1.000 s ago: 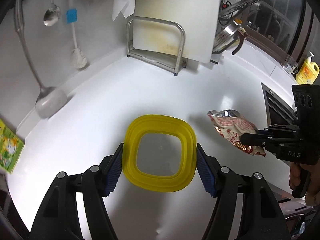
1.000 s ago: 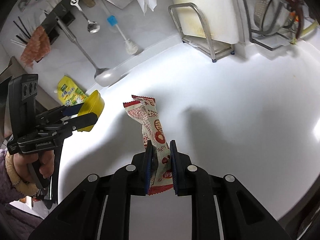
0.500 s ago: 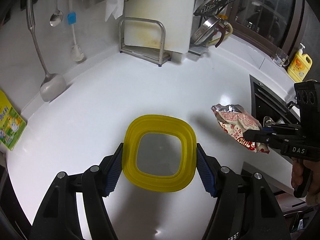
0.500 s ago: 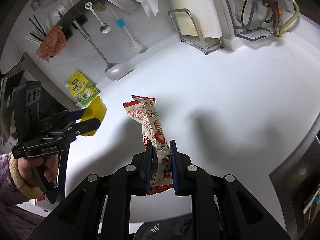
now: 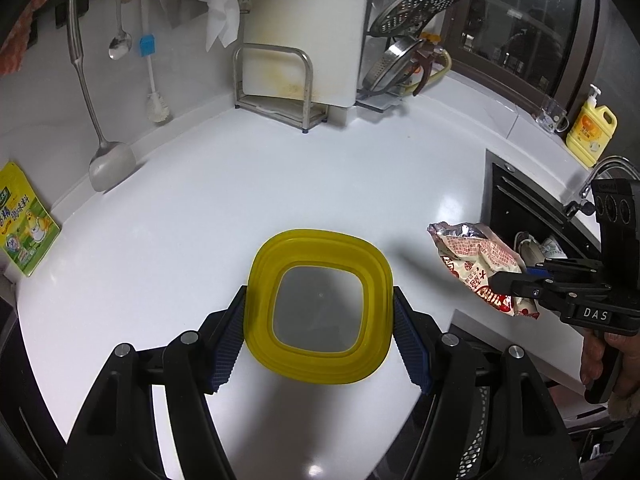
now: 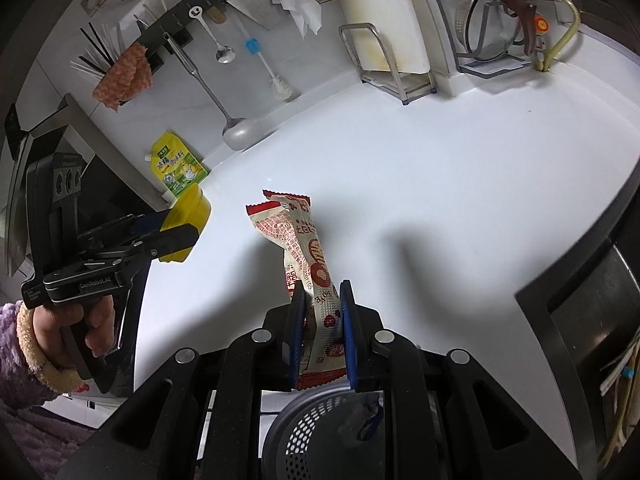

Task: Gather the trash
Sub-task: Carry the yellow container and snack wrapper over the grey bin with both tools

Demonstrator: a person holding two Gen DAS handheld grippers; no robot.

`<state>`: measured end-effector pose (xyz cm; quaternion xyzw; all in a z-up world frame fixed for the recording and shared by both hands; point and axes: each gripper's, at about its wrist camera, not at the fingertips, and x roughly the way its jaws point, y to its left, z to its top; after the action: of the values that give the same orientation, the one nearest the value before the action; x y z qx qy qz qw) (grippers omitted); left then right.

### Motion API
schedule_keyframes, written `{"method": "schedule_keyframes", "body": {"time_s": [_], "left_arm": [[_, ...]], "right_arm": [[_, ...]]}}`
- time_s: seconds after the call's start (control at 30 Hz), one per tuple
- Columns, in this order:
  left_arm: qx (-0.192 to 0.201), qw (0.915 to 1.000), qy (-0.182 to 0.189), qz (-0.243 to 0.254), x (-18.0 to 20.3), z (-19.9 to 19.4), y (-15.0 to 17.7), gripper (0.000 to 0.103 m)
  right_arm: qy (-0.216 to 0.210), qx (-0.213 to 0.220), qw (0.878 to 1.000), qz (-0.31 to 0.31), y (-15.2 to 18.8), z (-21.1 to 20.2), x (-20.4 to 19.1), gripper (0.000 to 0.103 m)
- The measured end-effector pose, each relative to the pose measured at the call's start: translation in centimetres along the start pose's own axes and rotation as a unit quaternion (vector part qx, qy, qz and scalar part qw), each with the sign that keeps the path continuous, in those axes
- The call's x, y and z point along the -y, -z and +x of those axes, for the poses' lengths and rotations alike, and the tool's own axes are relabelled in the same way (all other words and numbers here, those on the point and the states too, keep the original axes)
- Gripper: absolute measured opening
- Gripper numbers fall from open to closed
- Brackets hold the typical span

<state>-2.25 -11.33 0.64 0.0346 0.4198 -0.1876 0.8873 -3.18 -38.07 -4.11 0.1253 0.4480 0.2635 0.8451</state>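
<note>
My left gripper [image 5: 319,314] is shut on a yellow square cup [image 5: 318,308], held mouth toward the camera above the white counter [image 5: 240,200]. It also shows from the side in the right wrist view [image 6: 186,224]. My right gripper [image 6: 322,312] is shut on a red-and-white snack wrapper [image 6: 304,248], which sticks up from the jaws. The wrapper shows in the left wrist view [image 5: 476,264] to the right of the cup. A black perforated bin [image 6: 320,432] sits below the right gripper, off the counter's front edge.
A cutting board in a metal rack [image 5: 280,92], a ladle [image 5: 108,164], a brush and a spoon line the back wall. A green-yellow pouch [image 5: 24,220] lies at the far left. A sink [image 5: 532,216] and yellow soap bottle [image 5: 592,132] are at the right.
Both grippers have pulled back from the wall toward the counter's front edge, each keeping its object. The black bin has come into view beneath the right gripper.
</note>
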Motion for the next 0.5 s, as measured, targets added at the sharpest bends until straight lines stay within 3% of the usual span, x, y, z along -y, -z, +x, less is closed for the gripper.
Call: {"method": "schedule_keyframes", "body": {"time_s": [0.5], "left_arm": [[0.005,0.9999,0.012,0.008,5.5,-1.9,2.6,0.065]], "right_arm": [[0.009,0.010,1.000,0.004,4.9,-5.0,1.3,0.016]]}}
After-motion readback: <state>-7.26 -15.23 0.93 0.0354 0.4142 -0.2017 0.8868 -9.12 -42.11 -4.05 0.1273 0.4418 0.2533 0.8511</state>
